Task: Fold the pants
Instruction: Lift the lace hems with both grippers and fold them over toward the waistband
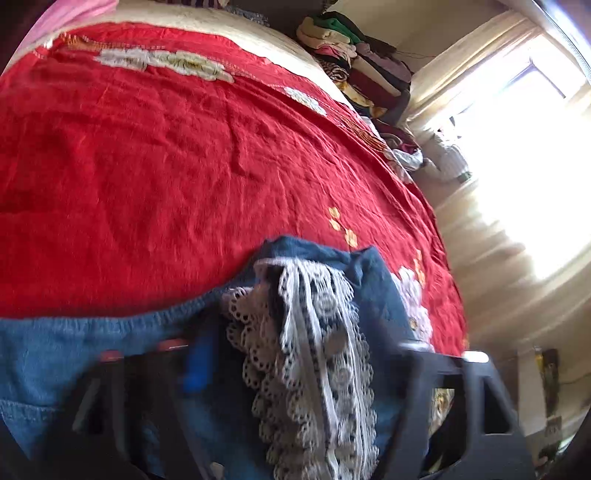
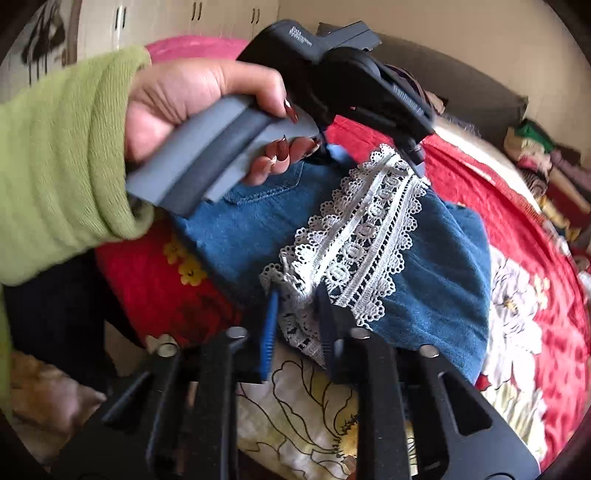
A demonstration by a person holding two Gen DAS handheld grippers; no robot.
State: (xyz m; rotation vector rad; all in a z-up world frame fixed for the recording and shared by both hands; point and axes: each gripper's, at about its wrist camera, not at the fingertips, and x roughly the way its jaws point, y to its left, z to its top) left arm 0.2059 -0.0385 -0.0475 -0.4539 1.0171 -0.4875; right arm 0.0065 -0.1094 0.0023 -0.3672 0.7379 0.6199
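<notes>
Blue denim pants (image 1: 55, 350) with a white lace trim (image 1: 317, 332) lie bunched on a red bed cover (image 1: 147, 166). In the left wrist view my left gripper (image 1: 299, 358) has the laced fold packed between its fingers, and its jaws stand partly closed on it. In the right wrist view a hand (image 2: 184, 99) in a green sleeve holds the left gripper (image 2: 415, 162) at the far end of the lace trim (image 2: 369, 229). My right gripper (image 2: 297, 325) is shut on the near end of the trim. The pants (image 2: 443, 266) stretch between the two grippers.
Folded clothes are piled (image 1: 354, 59) at the far right corner of the bed, also seen as a clothes pile (image 2: 546, 158). A bright window (image 1: 524, 166) lies to the right. A cream floral sheet (image 2: 306, 413) hangs at the bed's near edge. Cupboard doors (image 2: 184, 18) stand behind.
</notes>
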